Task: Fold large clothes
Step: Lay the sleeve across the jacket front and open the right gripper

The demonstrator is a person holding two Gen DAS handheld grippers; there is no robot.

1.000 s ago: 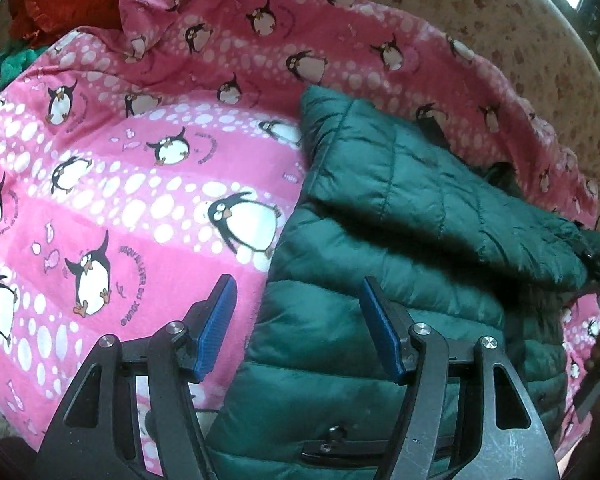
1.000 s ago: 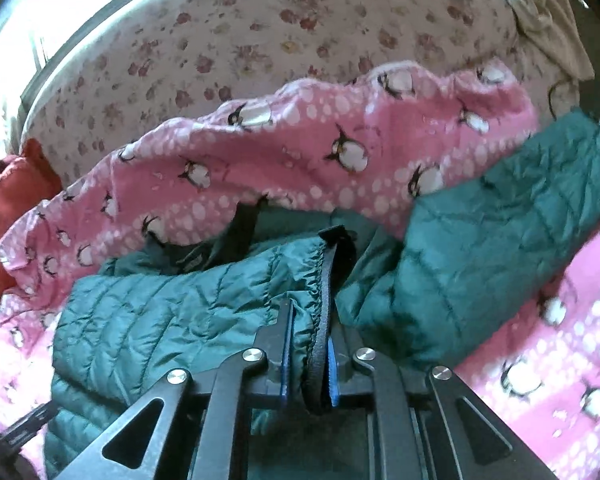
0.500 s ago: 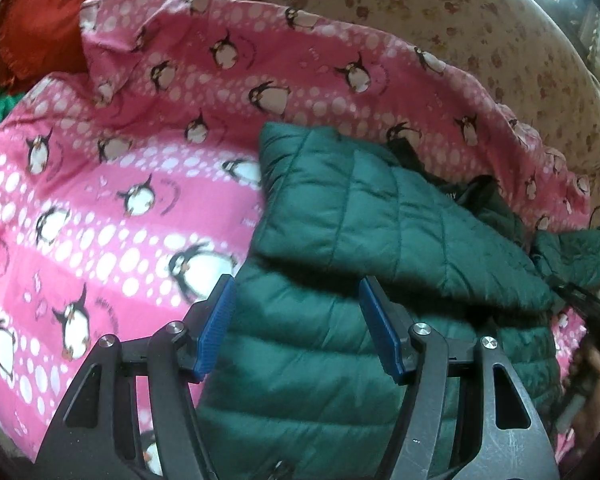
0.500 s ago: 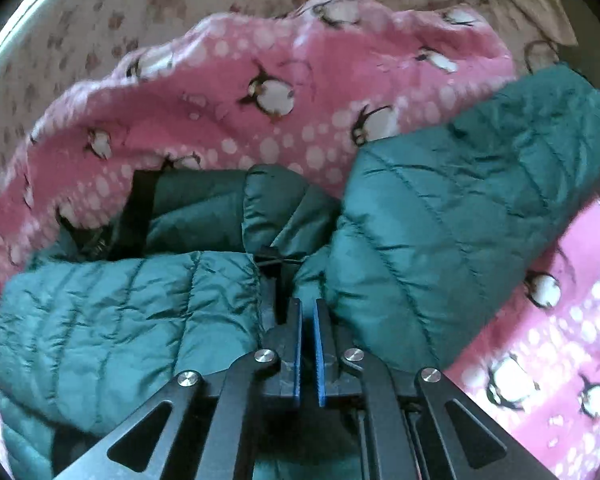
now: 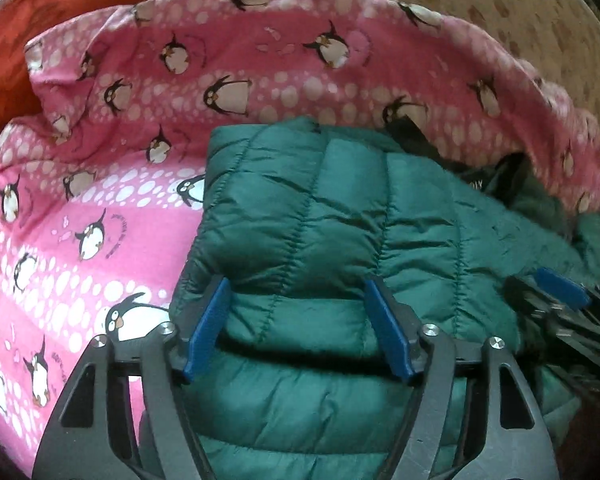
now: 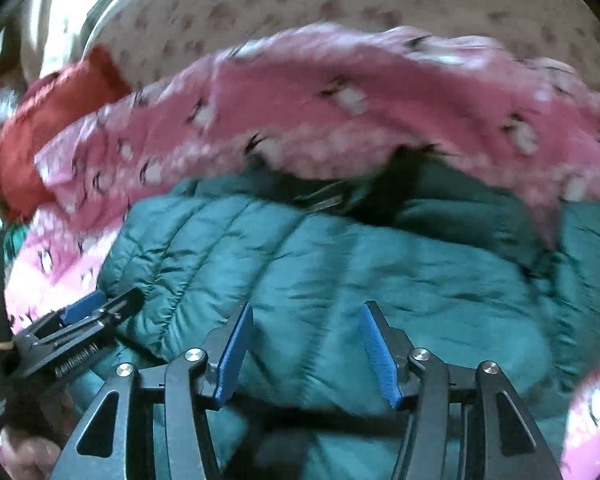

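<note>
A dark green quilted jacket [image 5: 320, 220] lies on the bed with one sleeve folded across its body. My left gripper [image 5: 300, 316] hovers over the lower edge of that folded sleeve. Its jaws are opening, and the blue pads stand on either side of the fabric without pressing it. The right gripper [image 5: 556, 292] shows at the right edge of the left wrist view. The right wrist view is blurred. There my right gripper [image 6: 306, 340] is over the jacket [image 6: 340, 272], jaws opening, nothing gripped. The left gripper [image 6: 84, 316] sits at the left.
A pink penguin-print blanket [image 5: 100, 200] lies under the jacket and bunches up behind it. A red cloth [image 5: 40, 20] sits at the far left. A beige floral sheet [image 5: 500, 8] lies beyond. A person's hand [image 6: 24, 452] holds the left gripper.
My right gripper was shut on the jacket's front edge and has let it go, its jaws now apart over the body. My left gripper moved right onto the folded sleeve and widened slightly.
</note>
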